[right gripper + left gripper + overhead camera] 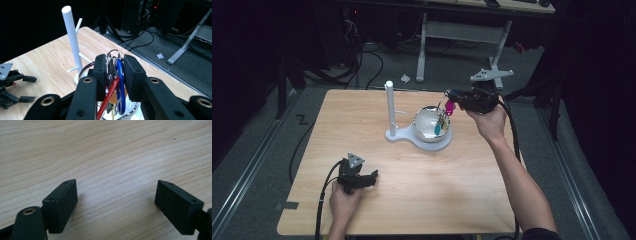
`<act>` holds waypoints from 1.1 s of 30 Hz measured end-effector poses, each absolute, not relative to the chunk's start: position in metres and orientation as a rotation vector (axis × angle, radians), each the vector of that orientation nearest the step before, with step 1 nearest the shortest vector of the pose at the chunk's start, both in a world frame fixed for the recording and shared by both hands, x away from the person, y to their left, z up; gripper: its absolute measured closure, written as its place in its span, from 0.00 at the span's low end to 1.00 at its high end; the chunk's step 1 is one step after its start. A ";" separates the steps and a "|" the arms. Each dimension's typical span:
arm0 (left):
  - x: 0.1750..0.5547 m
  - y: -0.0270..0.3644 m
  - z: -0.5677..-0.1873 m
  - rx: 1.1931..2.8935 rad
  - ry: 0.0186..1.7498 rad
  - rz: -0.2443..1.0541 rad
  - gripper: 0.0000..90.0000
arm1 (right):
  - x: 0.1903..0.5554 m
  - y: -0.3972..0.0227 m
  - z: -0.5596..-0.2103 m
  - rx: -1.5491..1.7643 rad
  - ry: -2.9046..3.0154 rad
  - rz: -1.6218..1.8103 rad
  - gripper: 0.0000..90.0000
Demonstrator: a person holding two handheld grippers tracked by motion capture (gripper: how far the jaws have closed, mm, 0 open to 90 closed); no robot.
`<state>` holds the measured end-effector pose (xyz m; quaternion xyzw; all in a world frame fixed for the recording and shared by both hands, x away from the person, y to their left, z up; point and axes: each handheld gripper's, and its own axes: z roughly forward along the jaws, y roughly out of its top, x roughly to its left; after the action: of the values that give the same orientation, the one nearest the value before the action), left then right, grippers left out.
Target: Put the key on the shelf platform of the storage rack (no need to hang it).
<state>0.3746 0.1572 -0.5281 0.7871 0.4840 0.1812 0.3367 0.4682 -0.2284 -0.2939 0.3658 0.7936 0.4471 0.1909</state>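
One bunch of keys [115, 75] with coloured tags hangs from the right gripper [451, 95], jaws clenched on its rings, above the shiny bowl [424, 120] beside the white peg stand [389, 107]. It looks light, loose and jangly; gripping the metal rings suits best, since the tags swing. The left gripper [371, 179] rests released on the table [452, 190].

The wooden surface [412, 170] is lit evenly from above while the room around it drops into near-black — soft, short shadows only. Glare sits on the shiny bowl [428, 122], and close to the lens the black jaws blur.
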 end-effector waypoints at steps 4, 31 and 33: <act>0.375 0.157 -0.528 2.050 1.263 0.472 0.21 | 0.479 -0.219 -0.299 1.041 2.256 1.220 0.82; 0.375 0.157 -0.528 2.053 1.260 0.473 0.21 | 0.509 -0.204 -0.354 1.160 2.331 1.085 0.82; 0.375 0.157 -0.528 2.052 1.260 0.474 0.21 | 0.510 -0.203 -0.358 1.162 2.338 1.077 0.82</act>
<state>0.3745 0.1572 -0.5282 0.7873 0.4834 0.1817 0.3368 0.5102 -0.2026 -0.3579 0.4061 0.8175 0.3766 0.1579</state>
